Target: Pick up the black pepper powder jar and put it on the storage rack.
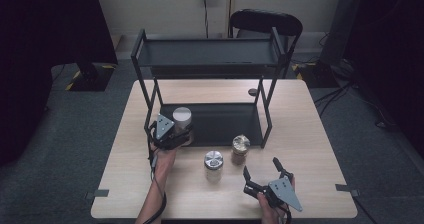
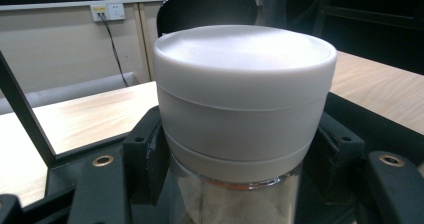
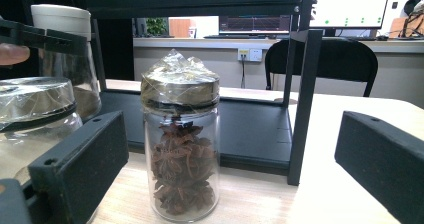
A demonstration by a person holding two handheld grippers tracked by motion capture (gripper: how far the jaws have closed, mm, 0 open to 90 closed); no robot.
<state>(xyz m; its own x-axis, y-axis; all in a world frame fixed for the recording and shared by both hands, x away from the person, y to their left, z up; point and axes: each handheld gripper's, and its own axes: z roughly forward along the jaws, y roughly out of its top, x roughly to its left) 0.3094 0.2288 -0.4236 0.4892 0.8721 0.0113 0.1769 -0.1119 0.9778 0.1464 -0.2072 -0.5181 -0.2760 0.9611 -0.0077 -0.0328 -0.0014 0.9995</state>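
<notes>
High view puts the white-lidded jar [image 1: 182, 119] at the front left corner of the black rack's [image 1: 207, 54] lower shelf [image 1: 225, 119], pinched in our left gripper [image 1: 172, 136]; we cannot tell from there whether its base rests on the shelf or hangs just above it. Left gripper view crops the jar: we see the white lid [image 2: 245, 79] and a strip of clear glass below it between the two black jaws, which press on its sides, while its contents and bottom are cut off. Outward from it, two more jars stand on the wooden table [image 1: 310, 149] just in front of the shelf: a star anise jar [image 1: 240, 149] and, near it, a silver-capped jar [image 1: 213, 166] whose contents we cannot make out. Our right gripper [image 1: 261, 173] rests at the table's near edge, jaws spread with nothing between them, pointing toward those jars. A black chair [image 1: 265, 23] stands behind the rack, partly hidden by its upper shelf.
</notes>
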